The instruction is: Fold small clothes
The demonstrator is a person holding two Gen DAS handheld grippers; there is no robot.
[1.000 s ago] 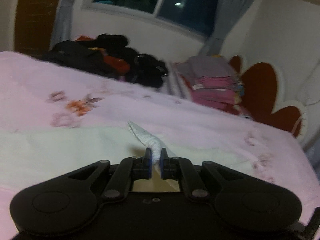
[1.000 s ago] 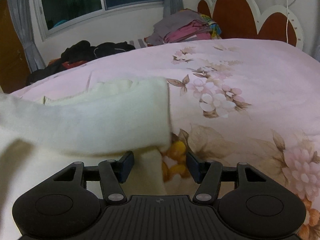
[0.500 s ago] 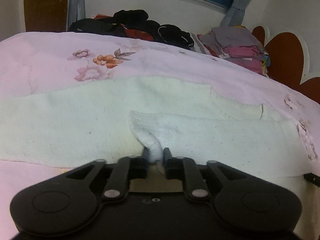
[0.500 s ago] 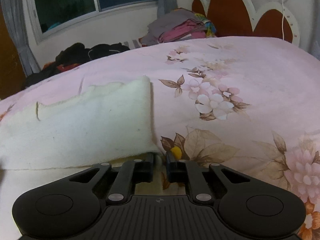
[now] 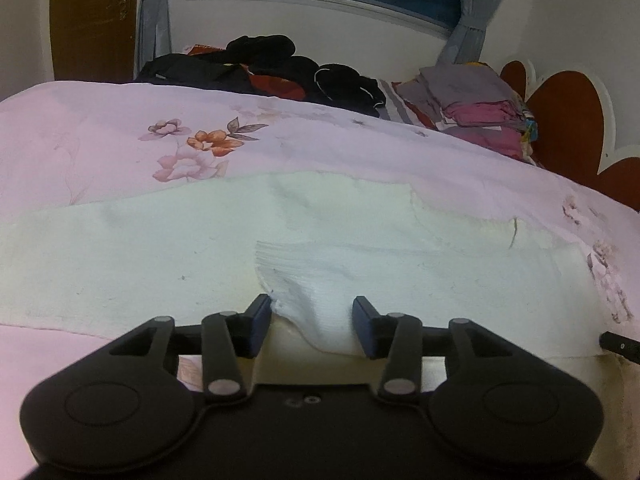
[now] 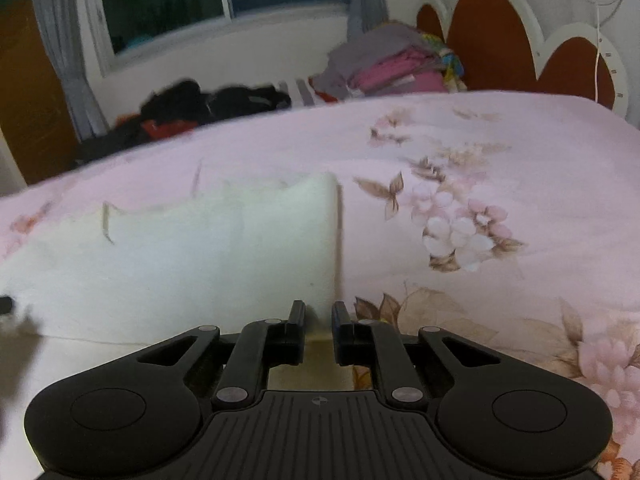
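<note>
Cream-white knit cloth (image 5: 360, 264) lies spread flat on the pink floral bed cover (image 5: 100, 152), folded over itself. In the left wrist view a ribbed white corner of it runs from about 11 o'clock down toward 6 o'clock, ending between the jaws of the left gripper (image 5: 312, 322). Those jaws have just been opening and now stand moderately wide; the corner sits loose between them, apart from the right pad, while at the left pad contact is unclear. In the right wrist view the cloth's right folded edge (image 6: 334, 240) runs down from 12 o'clock into the right gripper (image 6: 318, 320), whose jaws are narrow and pinch that edge. Dark clothes (image 5: 272, 68) and a folded stack (image 5: 480, 116) sit at the bed's far side.
</note>
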